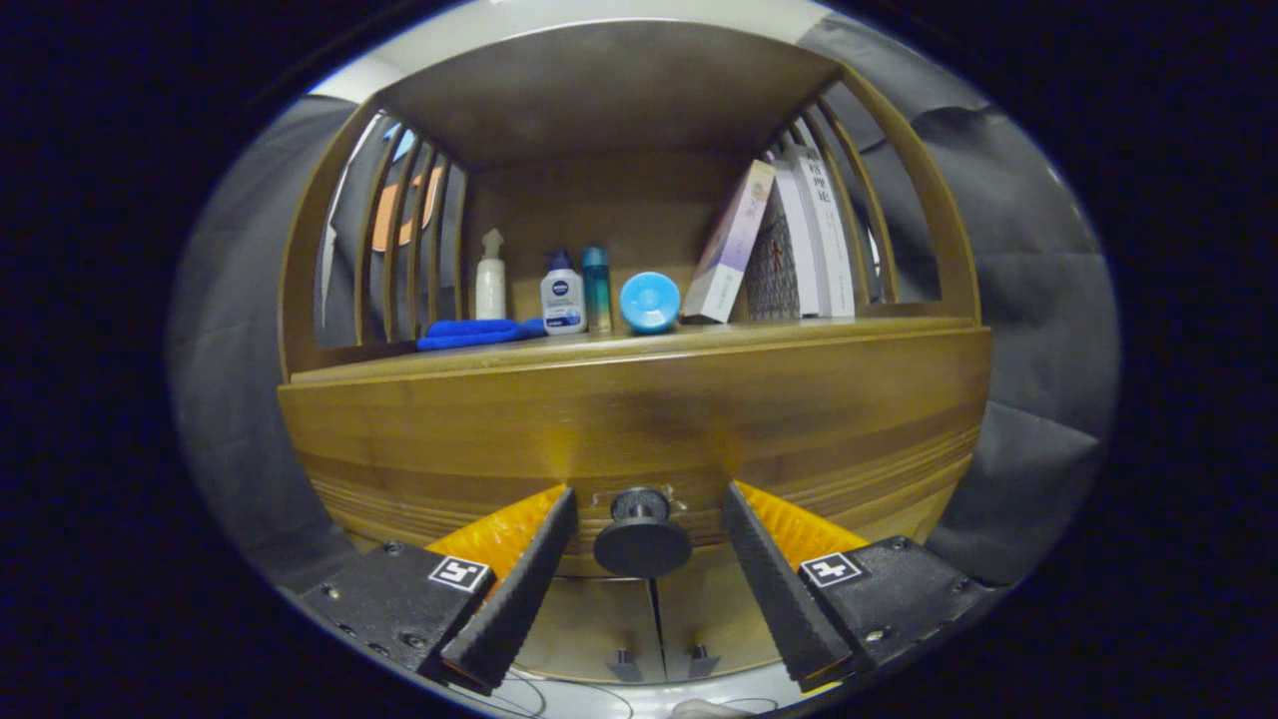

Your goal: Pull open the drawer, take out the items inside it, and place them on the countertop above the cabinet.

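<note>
The tool (pixel 646 524) is held level and pointed straight ahead, its two fingers (pixel 519 589) spread wide apart in a V, the tips reaching forward at even height with a clear gap between them, neither one pressing on anything at all.

1. One gripper (pixel 647 499), its two fingers spread apart on either side of one round drawer knob (pixel 642 539), touching nothing.
2. One drawer (pixel 639 419), closed.
3. Three bottles on the countertop (pixel 759 331): one white spray bottle (pixel 490 277), one white bottle with a blue cap (pixel 563 293), one slim teal bottle (pixel 596 289).
4. One blue cloth (pixel 477 333) near the countertop's left edge.
5. One round blue container (pixel 649 302).
6. One leaning box (pixel 730 243).
7. About three upright books (pixel 814 235) at the countertop's right edge; the exact number is hard to tell.
8. Two small door handles (pixel 661 661) below the drawer.
</note>
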`<state>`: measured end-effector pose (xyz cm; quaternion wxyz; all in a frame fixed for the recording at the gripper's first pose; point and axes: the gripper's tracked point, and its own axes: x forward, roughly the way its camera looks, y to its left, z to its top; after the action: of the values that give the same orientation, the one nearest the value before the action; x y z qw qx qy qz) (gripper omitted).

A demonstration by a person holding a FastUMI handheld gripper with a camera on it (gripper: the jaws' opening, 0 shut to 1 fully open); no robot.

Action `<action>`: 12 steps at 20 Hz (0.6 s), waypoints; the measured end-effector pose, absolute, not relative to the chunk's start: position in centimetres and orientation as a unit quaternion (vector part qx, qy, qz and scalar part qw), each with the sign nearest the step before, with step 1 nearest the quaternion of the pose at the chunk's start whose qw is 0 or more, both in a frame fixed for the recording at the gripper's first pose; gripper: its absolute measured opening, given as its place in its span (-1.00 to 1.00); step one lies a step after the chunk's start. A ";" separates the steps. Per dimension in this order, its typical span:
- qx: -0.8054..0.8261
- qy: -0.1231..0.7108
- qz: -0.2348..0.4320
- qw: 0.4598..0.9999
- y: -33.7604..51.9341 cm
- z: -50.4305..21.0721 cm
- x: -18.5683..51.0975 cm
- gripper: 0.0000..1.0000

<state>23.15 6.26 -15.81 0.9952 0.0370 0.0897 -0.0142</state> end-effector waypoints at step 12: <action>-0.016 0.173 -0.011 0.985 5.1 -16.1 13.1 0.98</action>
<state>13.08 5.08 -16.05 0.9848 -0.0156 0.1728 -0.0105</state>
